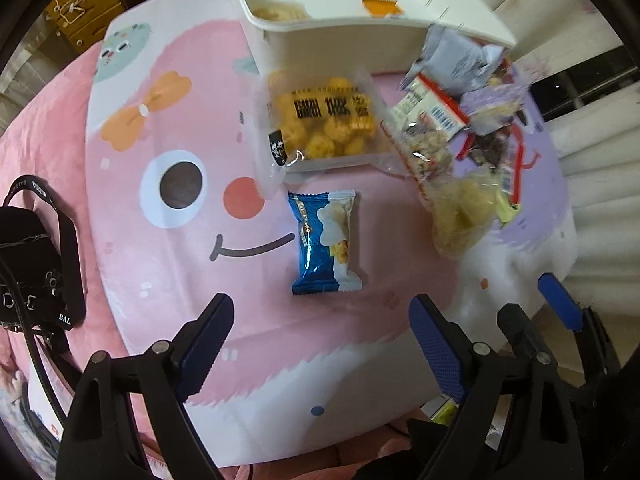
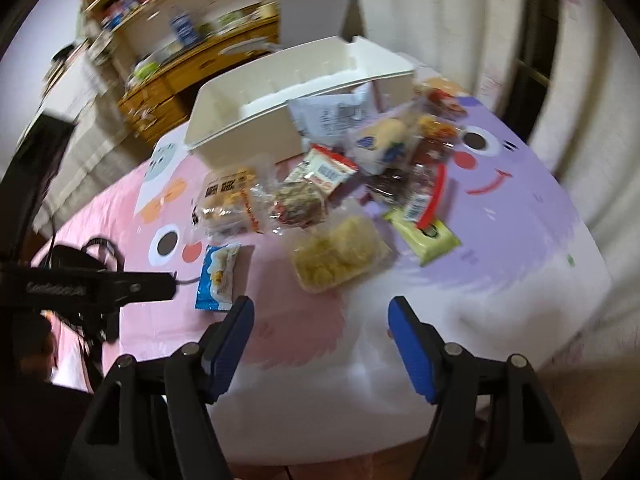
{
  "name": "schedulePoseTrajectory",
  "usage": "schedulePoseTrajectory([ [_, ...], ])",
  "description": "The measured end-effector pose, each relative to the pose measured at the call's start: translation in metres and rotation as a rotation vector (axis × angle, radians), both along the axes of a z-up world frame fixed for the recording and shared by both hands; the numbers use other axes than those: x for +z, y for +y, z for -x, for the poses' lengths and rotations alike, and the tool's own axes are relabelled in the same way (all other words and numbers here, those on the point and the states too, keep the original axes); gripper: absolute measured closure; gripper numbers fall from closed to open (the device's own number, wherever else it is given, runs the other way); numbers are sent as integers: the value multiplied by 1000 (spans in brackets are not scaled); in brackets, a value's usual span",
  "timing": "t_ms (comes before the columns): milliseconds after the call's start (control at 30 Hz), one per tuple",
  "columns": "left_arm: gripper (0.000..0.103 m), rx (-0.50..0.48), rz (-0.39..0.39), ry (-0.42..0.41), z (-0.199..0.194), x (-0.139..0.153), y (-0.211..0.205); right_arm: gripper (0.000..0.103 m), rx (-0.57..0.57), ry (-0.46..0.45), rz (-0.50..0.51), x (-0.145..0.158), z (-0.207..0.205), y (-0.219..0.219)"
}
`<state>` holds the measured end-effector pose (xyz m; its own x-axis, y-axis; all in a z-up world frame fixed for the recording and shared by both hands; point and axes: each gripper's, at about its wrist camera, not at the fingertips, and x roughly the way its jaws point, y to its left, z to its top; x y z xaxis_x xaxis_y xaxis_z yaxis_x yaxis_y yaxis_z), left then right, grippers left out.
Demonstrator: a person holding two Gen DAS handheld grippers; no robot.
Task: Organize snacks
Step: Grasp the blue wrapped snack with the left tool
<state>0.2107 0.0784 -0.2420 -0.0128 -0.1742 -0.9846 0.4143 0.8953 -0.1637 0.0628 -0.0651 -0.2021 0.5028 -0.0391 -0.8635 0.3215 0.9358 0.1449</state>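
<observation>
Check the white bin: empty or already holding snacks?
Not empty. The white bin already holds a pale snack and an orange packet.

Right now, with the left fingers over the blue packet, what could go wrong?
1. The blue packet lies flat on the soft mat; the open left gripper may pinch cloth or slide off the glossy wrap.
2. The clear popcorn bag lies close beyond it and could get nudged.
3. The right gripper hangs open right beside the left one, as the left wrist view shows; the two could collide.
</observation>
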Motion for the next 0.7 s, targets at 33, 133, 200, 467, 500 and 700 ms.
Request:
schedulePoseTrajectory([
  [33, 17, 5, -17, 10, -2, -6, -4, 33, 27, 2, 8, -3, -4, 0],
  [133, 20, 28, -60, 40, -10, -23, -12, 31, 120, 9, 40, -12, -19, 1],
  [200, 21, 38, -87, 58, -15, -34, -17, 30, 172, 13, 68, -17, -27, 1],
  [467, 33, 65, -164, 110, -30, -65, -32, 29, 317, 36, 127, -44, -53, -4],
  [500, 39, 64, -163, 112, -30, -68, -32, 29, 326, 41, 121, -47, -56, -7],
  [700, 57, 51, -146, 137, -33, -76, -36, 29, 368, 52, 105, -59, -70, -17],
])
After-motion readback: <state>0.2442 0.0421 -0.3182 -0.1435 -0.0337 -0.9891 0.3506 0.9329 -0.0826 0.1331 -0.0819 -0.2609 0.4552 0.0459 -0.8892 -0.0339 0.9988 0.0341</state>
